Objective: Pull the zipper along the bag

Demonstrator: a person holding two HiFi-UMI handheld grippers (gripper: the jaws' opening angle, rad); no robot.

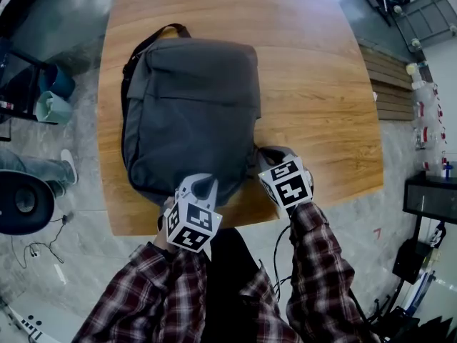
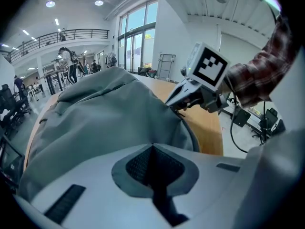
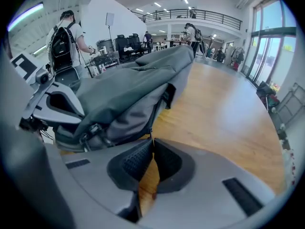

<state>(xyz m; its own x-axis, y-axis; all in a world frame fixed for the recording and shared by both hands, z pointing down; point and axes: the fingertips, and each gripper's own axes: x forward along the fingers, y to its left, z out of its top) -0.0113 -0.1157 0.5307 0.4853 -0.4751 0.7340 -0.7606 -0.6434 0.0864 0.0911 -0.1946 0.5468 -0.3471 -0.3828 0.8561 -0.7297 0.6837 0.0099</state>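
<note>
A grey backpack [image 1: 193, 113] lies flat on the wooden table [image 1: 314, 84], black strap at the far end. My left gripper [image 1: 203, 186] is at the bag's near edge; in the left gripper view its jaws [image 2: 152, 146] are closed with the bag's fabric [image 2: 105, 113] pinched at the tips. My right gripper [image 1: 265, 156] sits at the bag's near right corner. In the right gripper view its jaws [image 3: 152, 140] are shut on the thin zipper pull [image 3: 151, 130], which hangs from the zipper line [image 3: 159, 106] on the bag's side [image 3: 138, 85].
The table's near edge [image 1: 235, 224] runs just under both grippers. A round dark chair [image 1: 25, 202] and a blue bin [image 1: 53, 95] stand on the floor to the left. To the right of the bag is bare wood [image 3: 219, 109]. A person [image 3: 66, 37] stands far off.
</note>
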